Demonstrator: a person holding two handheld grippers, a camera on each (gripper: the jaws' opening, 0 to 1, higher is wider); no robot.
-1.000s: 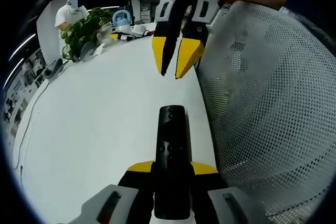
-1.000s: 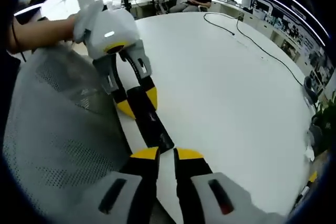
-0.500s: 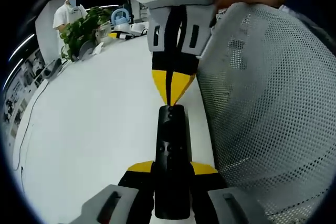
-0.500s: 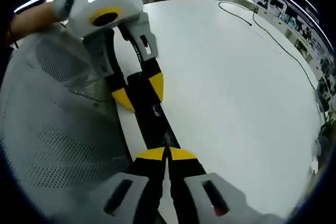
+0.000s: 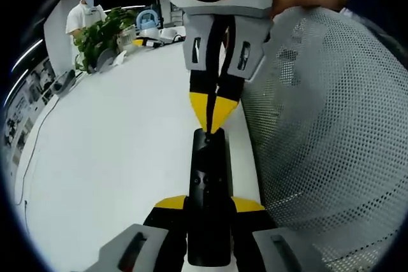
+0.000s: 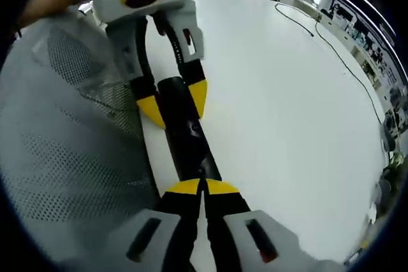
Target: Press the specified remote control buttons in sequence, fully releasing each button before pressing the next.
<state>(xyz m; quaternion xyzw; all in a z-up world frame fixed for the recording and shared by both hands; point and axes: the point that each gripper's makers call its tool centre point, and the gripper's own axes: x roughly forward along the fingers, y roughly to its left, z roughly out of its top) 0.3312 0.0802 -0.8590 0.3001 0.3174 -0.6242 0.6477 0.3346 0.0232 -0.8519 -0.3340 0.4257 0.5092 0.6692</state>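
Note:
A long black remote control [image 5: 208, 186] lies lengthwise along the white table's edge. My left gripper [image 5: 208, 204] is shut on its near end, one yellow-tipped jaw on each side. My right gripper [image 5: 215, 121] reaches down from the top of the left gripper view, shut, with its joined yellow tips touching the remote's far end near a small button. In the right gripper view the same remote [image 6: 187, 137] runs upward from my right gripper [image 6: 204, 186] to my left gripper [image 6: 173, 101], which clamps it. The touched button is hidden under the tips.
A grey mesh chair back [image 5: 325, 125] stands close against the table edge beside the remote. The white table [image 5: 108, 138] stretches away on the other side. Potted plants [image 5: 102, 33], small items and a standing person are at its far end. A black cable [image 6: 325, 36] crosses the tabletop.
My right gripper has shut its jaws and come down from above the table onto the remote's far end. The left gripper and the remote have stayed put.

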